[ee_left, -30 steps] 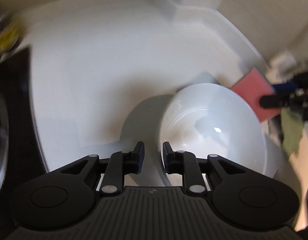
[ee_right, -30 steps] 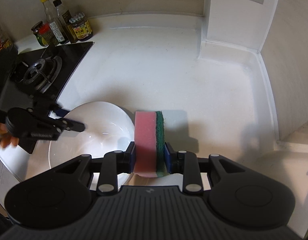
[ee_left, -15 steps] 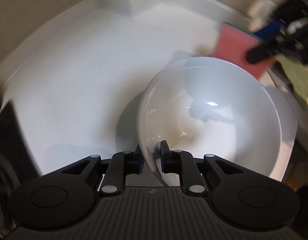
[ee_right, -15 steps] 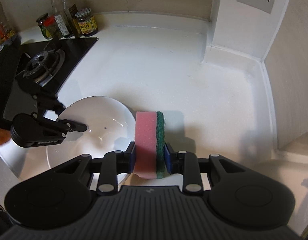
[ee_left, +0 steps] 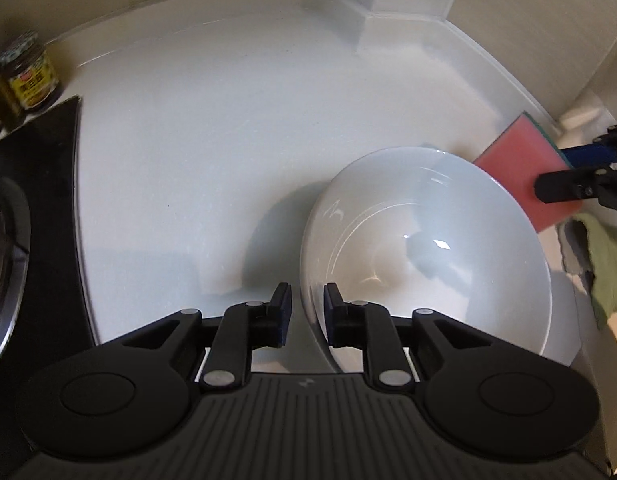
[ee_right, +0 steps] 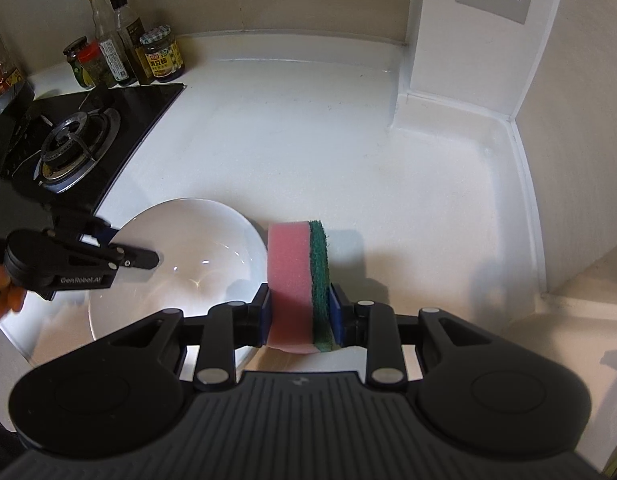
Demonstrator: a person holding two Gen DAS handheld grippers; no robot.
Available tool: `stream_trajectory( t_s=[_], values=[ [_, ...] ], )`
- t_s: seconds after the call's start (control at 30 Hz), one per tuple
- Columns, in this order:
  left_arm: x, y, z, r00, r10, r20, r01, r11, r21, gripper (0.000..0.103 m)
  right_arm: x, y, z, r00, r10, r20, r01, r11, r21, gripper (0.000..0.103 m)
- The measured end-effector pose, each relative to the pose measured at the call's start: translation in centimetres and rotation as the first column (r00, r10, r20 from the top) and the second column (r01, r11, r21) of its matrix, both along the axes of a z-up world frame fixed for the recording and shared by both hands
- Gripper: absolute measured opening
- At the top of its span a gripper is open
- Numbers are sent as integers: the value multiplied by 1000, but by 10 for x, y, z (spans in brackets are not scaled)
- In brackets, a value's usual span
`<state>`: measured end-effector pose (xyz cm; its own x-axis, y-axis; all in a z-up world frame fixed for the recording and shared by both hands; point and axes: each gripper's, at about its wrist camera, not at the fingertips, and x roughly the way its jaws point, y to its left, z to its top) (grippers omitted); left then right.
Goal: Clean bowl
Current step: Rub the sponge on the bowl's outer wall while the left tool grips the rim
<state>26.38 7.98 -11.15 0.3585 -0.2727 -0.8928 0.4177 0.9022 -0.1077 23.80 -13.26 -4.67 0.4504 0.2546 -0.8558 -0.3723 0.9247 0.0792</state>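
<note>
A white bowl [ee_left: 428, 240] sits on the white counter [ee_left: 228, 140], its left side slightly raised. My left gripper [ee_left: 306, 312] is shut on the bowl's near rim, one finger inside and one outside. In the right wrist view the bowl [ee_right: 196, 248] is at the lower left, with the left gripper [ee_right: 128, 248] clamped on its left rim. My right gripper [ee_right: 300, 312] is shut on a pink and green sponge [ee_right: 296, 264], held upright just right of the bowl. The left wrist view shows the sponge [ee_left: 516, 160] beyond the bowl's far rim, in the right gripper [ee_left: 554, 170].
A black gas stove [ee_right: 72, 148] lies left of the bowl, with several sauce jars and bottles [ee_right: 120, 56] behind it. A white column [ee_right: 460, 60] stands at the back right corner. A green cloth [ee_left: 604, 264] hangs at the right. A person's hand [ee_right: 0, 288] holds the left gripper.
The left gripper closed on the bowl's rim and tipped the bowl up, then brought it lower again. The right gripper kept the sponge beside the bowl, drifting slightly.
</note>
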Motion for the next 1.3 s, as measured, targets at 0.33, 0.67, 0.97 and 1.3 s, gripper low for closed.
stream_trajectory(
  t_s=[0.33, 0.67, 0.97, 1.3],
  values=[
    [23, -26, 1, 868, -497, -15, 491, 852, 181, 25, 9, -2, 2, 999, 19, -29, -19, 1000, 1, 25],
    [30, -8, 2, 980, -191, -60, 195, 979, 54, 25, 15, -4, 0, 999, 4, -33, -4, 1000, 12, 25],
    [7, 1, -9, 993, -120, -7, 120, 992, 24, 18, -1, -3, 0, 1000, -12, -13, 12, 999, 39, 26],
    [40, -25, -2, 834, -549, -45, 551, 827, 117, 24, 26, 3, 2, 999, 40, -24, -39, 999, 31, 25]
  ],
)
